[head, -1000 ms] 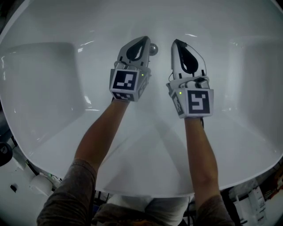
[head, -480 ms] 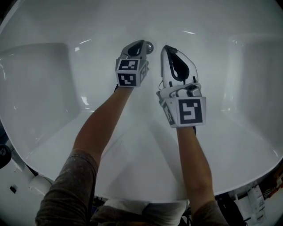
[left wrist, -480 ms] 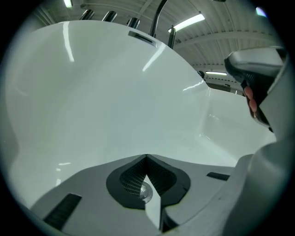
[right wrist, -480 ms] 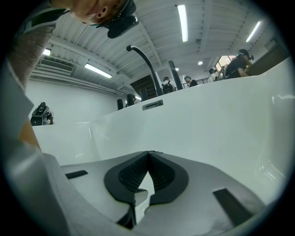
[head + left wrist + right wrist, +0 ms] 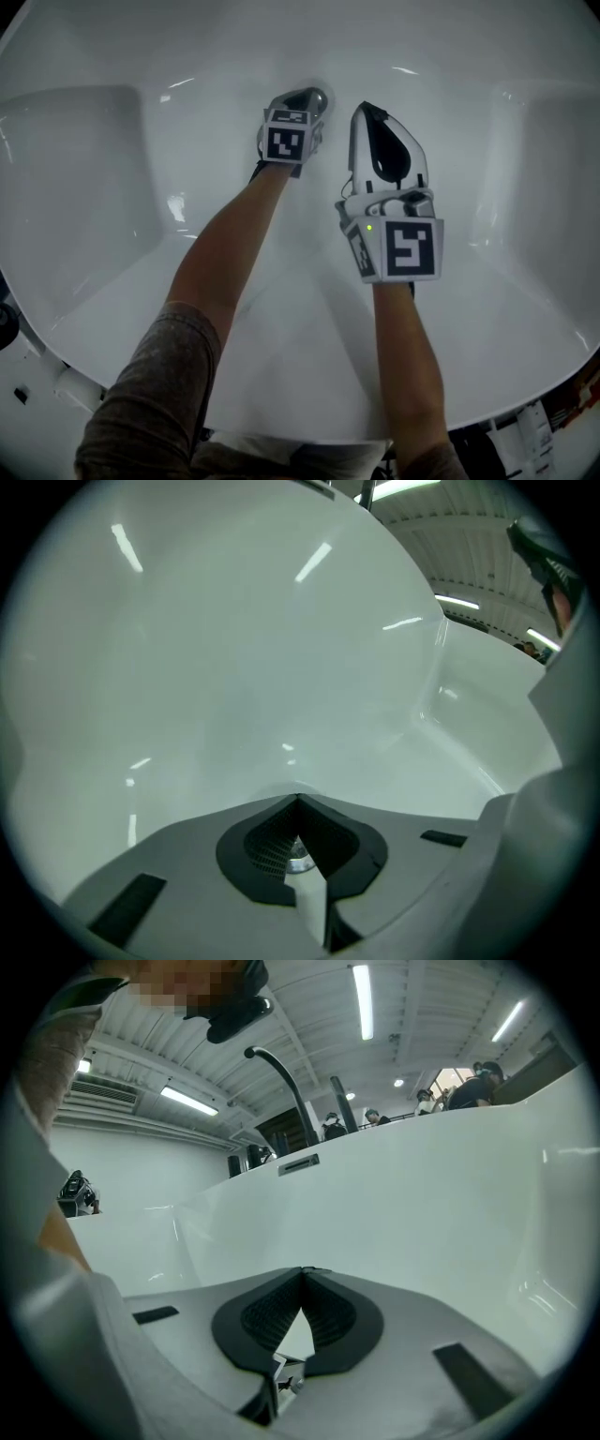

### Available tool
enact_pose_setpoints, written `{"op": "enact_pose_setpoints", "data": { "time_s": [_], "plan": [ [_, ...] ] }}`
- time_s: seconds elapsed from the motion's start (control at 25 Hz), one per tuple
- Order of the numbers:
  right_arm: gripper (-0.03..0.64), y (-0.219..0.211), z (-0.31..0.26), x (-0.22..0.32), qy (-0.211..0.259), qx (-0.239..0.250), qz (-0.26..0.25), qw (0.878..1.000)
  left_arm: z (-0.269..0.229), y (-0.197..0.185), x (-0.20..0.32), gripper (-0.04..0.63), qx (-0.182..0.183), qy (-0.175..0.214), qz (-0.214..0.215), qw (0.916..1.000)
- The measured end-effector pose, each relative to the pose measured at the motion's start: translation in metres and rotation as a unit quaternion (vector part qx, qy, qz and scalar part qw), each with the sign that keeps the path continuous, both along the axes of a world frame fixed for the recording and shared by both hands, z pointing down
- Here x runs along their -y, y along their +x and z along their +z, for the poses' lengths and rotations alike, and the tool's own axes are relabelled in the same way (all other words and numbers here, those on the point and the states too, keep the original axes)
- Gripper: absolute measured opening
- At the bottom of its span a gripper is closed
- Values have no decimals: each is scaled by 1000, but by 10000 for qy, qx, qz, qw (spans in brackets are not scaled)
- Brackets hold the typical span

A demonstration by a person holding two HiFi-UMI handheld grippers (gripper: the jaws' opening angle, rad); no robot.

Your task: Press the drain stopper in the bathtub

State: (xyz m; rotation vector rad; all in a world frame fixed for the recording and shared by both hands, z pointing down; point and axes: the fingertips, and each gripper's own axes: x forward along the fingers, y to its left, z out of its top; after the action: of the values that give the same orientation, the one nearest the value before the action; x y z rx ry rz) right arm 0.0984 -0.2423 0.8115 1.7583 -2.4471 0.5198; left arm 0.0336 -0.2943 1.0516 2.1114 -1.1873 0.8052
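Drain stopper: round chrome metal cap, directly beneath the left tips, showing through the gap behind them.
Left gripper: grey jaws pressed together, empty, pointing down onto the stopper. Contact cannot be told. This is the nearer hand.
Right gripper: jaws pressed together, empty, just right of the stopper.
Glossy white bathtub: its floor surrounds the stopper.

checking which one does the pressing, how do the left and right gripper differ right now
Reach: the left gripper is stretched deep into the tub, tip at the stopper; the right gripper hangs back beside it.
Aim: the left gripper looks down at the tub floor, stopper showing under its fingers; the right gripper looks across at the tub's side, nothing between its fingers.
Shared: both have fingers closed.
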Motion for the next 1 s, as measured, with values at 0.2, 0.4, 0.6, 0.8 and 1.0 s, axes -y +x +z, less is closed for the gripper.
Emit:
{"op": "enact_pose_setpoints", "data": {
  "time_s": [0.2, 0.4, 0.6, 0.8, 1.0],
  "plan": [
    [2, 0, 7, 0, -102, 15, 7, 9999, 26, -5, -6, 2, 238, -490, 5, 9985],
    [2, 3, 11, -3, -195, 38, 36, 9998, 38, -2, -6, 2, 355, -684, 50, 9970],
    [2, 4, 16, -3, -193, 62, -14, 9998, 43, -1, -8, 3, 448, -1018, -8, 9938],
    [2, -2, 22, -6, -264, 76, 24, 9996, 50, -3, -8, 3, 589, -1056, 71, 9926],
    [2, -5, 20, -4, -236, 76, 54, 9997, 49, -15, -9, 3, 656, -1192, -22, 9907]
  ]
}}
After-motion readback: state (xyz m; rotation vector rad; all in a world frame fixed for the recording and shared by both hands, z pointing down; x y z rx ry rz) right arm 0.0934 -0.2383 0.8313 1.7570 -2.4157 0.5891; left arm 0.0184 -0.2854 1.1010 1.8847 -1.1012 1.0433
